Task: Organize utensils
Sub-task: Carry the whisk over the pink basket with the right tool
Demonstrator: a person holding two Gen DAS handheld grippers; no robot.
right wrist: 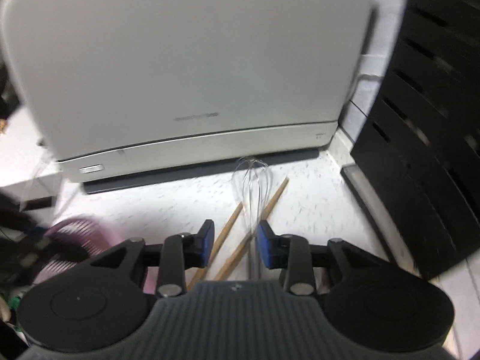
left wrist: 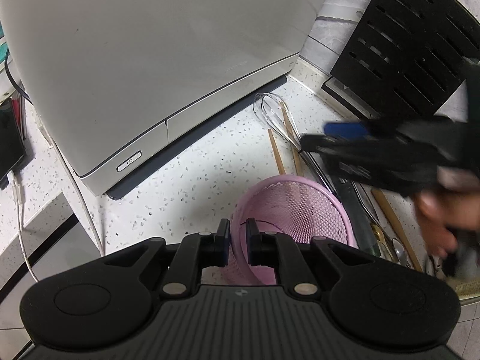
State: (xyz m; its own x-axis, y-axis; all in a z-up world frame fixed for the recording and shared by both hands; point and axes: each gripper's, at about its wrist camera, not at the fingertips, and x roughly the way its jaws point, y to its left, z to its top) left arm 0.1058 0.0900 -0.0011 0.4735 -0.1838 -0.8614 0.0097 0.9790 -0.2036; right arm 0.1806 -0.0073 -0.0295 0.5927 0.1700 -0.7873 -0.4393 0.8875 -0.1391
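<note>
The pink mesh cup (left wrist: 295, 225) lies tipped on the speckled counter (left wrist: 186, 174), mouth open, just in front of the grey appliance (left wrist: 150, 60). Bare counter lies between cup and appliance; right of the cup, the whisk (left wrist: 271, 114), chopsticks (left wrist: 277, 156) and spoons (left wrist: 399, 250) crowd toward the black slotted rack (left wrist: 405, 45). The left gripper (left wrist: 238, 241) is clenched on the cup's near rim. The right gripper (right wrist: 235, 244) hangs released over the chopsticks and whisk handle, right of the cup.
</note>
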